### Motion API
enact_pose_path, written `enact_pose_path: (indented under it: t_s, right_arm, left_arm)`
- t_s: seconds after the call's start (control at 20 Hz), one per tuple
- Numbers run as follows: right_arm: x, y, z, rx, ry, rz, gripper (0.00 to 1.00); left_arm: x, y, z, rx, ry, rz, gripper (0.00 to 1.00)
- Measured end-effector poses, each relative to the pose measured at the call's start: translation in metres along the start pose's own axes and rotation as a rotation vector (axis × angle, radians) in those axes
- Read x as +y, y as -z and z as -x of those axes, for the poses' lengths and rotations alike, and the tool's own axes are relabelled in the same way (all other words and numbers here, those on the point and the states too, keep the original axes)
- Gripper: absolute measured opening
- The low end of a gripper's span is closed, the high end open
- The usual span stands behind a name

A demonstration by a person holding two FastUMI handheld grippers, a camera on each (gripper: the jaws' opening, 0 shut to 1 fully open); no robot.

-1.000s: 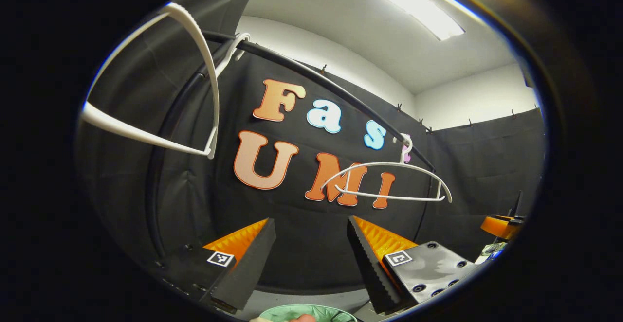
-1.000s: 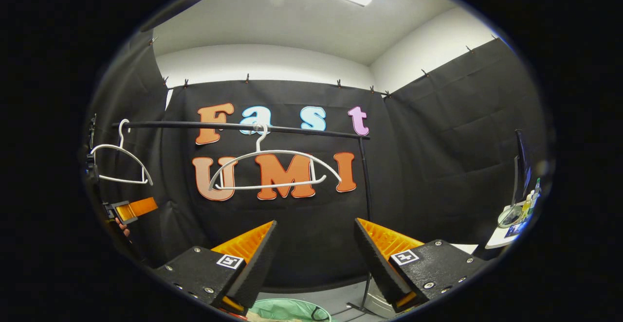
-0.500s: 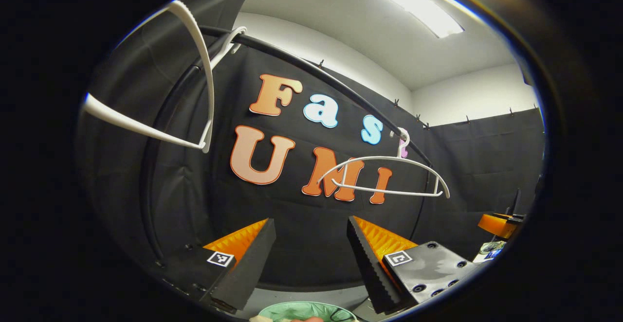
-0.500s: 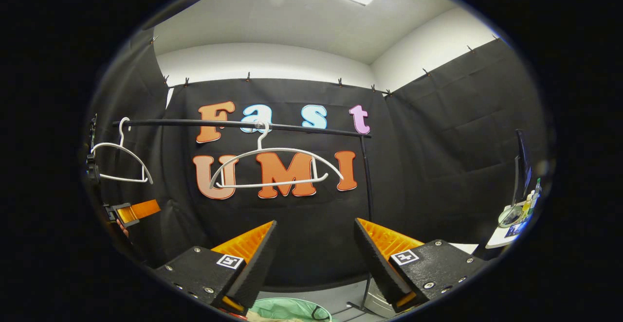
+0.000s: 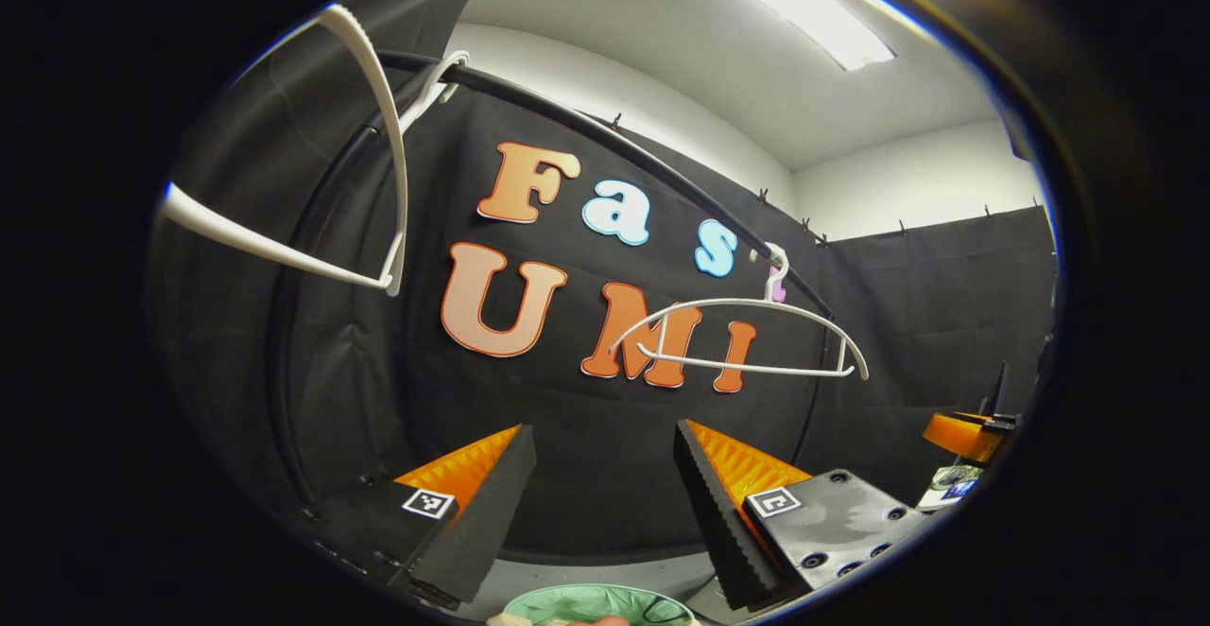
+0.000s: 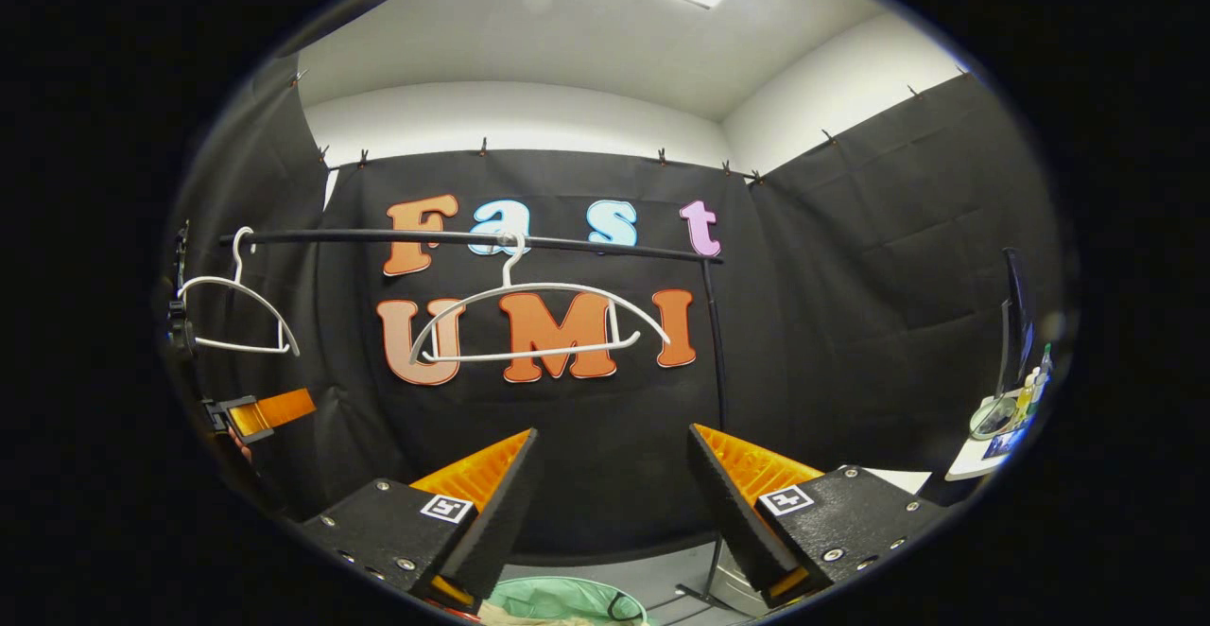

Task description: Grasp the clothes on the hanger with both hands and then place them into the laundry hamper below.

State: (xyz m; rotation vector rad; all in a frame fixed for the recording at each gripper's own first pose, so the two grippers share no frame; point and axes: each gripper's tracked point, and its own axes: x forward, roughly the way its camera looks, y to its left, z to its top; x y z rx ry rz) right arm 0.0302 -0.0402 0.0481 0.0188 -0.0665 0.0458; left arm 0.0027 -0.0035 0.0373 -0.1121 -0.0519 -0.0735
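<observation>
White plastic hangers hung bare on the black rail (image 6: pixel 473 239); near hanger (image 5: pixel 312 163) up-left of left gripper (image 5: pixel 600 494), far hanger (image 6: pixel 539 323) straight ahead of right gripper (image 6: pixel 610 503); hung level, long axis along rail. Saw no clothes on either hanger; pale cloth (image 6: pixel 539 618) lay in green hamper (image 6: pixel 558 598) low between the fingers, under the rail; judged placing already done. Both grippers held with fingers wide apart, nothing between them; pointed at wall, above hamper. Left gripper nearer the rail's left end, seen again at left edge of right gripper view (image 6: pixel 260 413); right gripper nearer rail's upright post (image 6: pixel 714 371). Spotted small table (image 6: pixel 983 451) with bottles far right, well apart from hamper. Found nothing standing between grippers and hamper; judged only remaining move a withdrawal, with hanger above left gripper the one snag risk.
</observation>
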Motion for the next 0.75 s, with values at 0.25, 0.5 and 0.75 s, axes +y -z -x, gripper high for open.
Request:
enact_pose_path:
  t_s: [0.25, 0.5, 0.75]
  right_arm:
    - [0.0058, 0.0013, 0.0002, 0.004, -0.015, 0.009, 0.94]
    - [0.0032, 0.0006, 0.0027, 0.005, -0.009, -0.005, 0.94]
    - [0.0026, -0.0041, 0.0063, -0.003, -0.008, 0.007, 0.94]
  left_arm:
    - [0.0002, 0.0022, 0.0006, 0.008, 0.001, -0.001, 0.96]
    - [0.0026, 0.0009, 0.0035, 0.007, -0.003, 0.002, 0.96]
    - [0.0006, 0.0035, 0.0048, 0.016, 0.003, 0.024, 0.96]
